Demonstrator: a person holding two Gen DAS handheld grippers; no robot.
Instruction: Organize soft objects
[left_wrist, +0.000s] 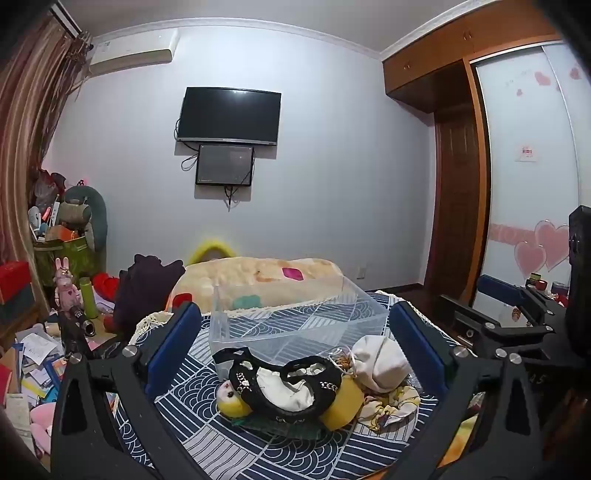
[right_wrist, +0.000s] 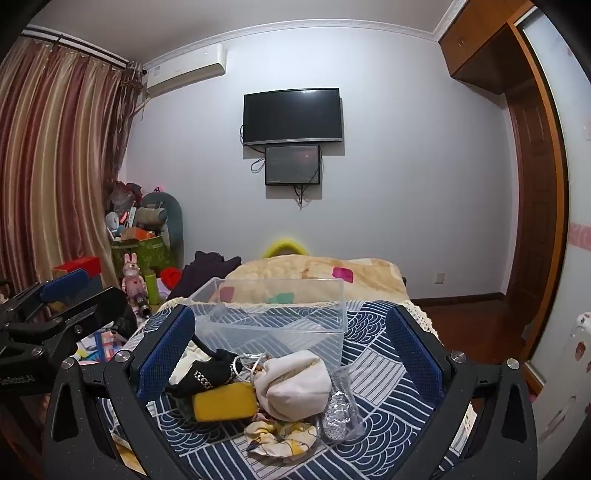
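Note:
A pile of soft things lies on the blue wave-patterned cloth (left_wrist: 236, 443) in front of a clear plastic bin (left_wrist: 295, 317). The pile holds a black-and-white sock (left_wrist: 291, 384), a yellow sponge (right_wrist: 225, 400), a white drawstring pouch (right_wrist: 295, 384), a floral scrunchie (right_wrist: 280, 437) and a silvery mesh bag (right_wrist: 338, 404). My left gripper (left_wrist: 295, 339) is open and empty, fingers either side of the pile. My right gripper (right_wrist: 291, 343) is open and empty, also straddling the pile. The bin (right_wrist: 273, 321) looks empty.
A beige blanket (left_wrist: 258, 273) lies behind the bin. A cluttered floor with papers, a pink rabbit toy (left_wrist: 66, 284) and a green box (right_wrist: 144, 251) is to the left. A wardrobe (left_wrist: 524, 166) stands on the right.

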